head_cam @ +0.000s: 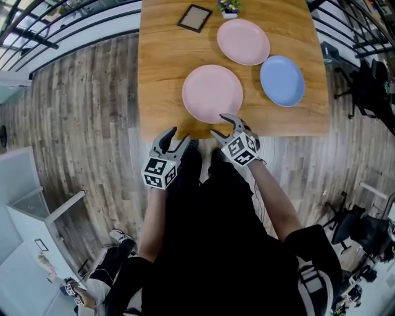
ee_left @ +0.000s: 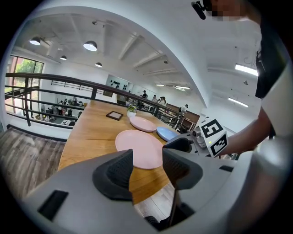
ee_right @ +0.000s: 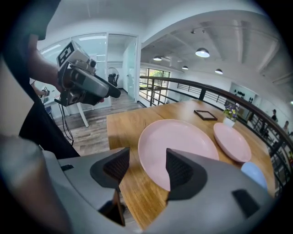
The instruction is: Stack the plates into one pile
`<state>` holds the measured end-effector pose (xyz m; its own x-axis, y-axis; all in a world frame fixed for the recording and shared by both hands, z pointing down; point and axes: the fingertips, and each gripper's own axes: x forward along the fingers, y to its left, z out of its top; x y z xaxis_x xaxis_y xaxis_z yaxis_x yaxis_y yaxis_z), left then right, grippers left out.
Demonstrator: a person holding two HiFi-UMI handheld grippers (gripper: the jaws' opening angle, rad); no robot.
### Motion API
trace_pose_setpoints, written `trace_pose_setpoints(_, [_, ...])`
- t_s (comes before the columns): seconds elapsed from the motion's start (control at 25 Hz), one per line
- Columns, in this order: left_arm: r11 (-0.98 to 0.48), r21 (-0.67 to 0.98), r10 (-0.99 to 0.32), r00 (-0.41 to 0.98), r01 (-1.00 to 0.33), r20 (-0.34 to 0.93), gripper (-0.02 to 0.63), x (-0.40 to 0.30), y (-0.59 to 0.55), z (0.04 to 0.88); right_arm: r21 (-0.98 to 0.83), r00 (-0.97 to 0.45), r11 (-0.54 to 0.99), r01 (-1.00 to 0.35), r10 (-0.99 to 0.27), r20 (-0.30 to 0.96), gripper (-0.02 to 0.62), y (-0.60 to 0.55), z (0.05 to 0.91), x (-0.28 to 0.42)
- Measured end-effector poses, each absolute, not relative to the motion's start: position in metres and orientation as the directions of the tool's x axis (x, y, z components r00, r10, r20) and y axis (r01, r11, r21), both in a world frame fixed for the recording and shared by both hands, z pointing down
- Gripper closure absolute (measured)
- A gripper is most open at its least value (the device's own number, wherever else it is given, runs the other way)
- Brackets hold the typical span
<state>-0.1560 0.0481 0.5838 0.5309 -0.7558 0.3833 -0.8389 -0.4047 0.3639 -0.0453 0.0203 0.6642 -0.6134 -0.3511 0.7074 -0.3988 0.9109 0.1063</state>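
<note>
Three plates lie apart on the wooden table (head_cam: 160,68): a near pink plate (head_cam: 212,93) (ee_left: 139,147) (ee_right: 176,148), a far pink plate (head_cam: 243,41) (ee_left: 143,124) (ee_right: 231,141) and a blue plate (head_cam: 282,80) (ee_left: 166,133) (ee_right: 254,175) to the right. My right gripper (head_cam: 225,126) (ee_right: 144,167) is open over the table's near edge, just short of the near pink plate's rim. Left of it, my left gripper (head_cam: 176,139) (ee_left: 147,163) hangs open at the table's front edge, holding nothing.
A dark picture frame (head_cam: 195,18) (ee_left: 114,115) (ee_right: 205,115) and a small potted plant (head_cam: 229,7) (ee_left: 132,111) (ee_right: 230,113) stand at the table's far end. Black railings (head_cam: 55,24) run beside the table. Wooden floor (head_cam: 80,123) lies to the left; chairs (head_cam: 364,86) stand right.
</note>
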Motion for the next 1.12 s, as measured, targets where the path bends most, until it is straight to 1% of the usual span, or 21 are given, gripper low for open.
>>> trace_pose_setpoints(0.12, [-0.42,0.368,-0.742,0.547,-0.83,0.387,0.391,-0.16,0.041,0.587,0.106,-0.602,0.907,-0.407,-0.354,0.716,0.337,0.017,0.669,-0.051])
trace_pose_setpoints(0.24, [-0.438,0.366,-0.724,0.563,-0.821,0.398,0.391,-0.162,0.036,0.592,0.141,-0.571,0.911,-0.387,-0.356,0.739,0.351,0.016,0.679,-0.054])
trace_pose_setpoints(0.6, [-0.481,0.368,-0.674,0.604,-0.796,0.425,0.391,-0.169,0.024,0.605,0.177,-0.497,0.917,-0.357,-0.347,0.796,0.359,0.019,0.711,-0.059])
trace_pose_setpoints(0.88, [-0.5,0.366,-0.652,0.62,-0.785,0.437,0.391,-0.169,0.018,0.612,0.192,-0.468,0.916,-0.353,-0.35,0.811,0.382,0.016,0.726,-0.063])
trace_pose_setpoints(1.12, [-0.504,0.378,-0.64,0.63,-0.777,0.44,0.391,-0.172,0.019,0.614,0.223,-0.435,0.92,-0.323,-0.354,0.828,0.445,0.016,0.735,-0.065])
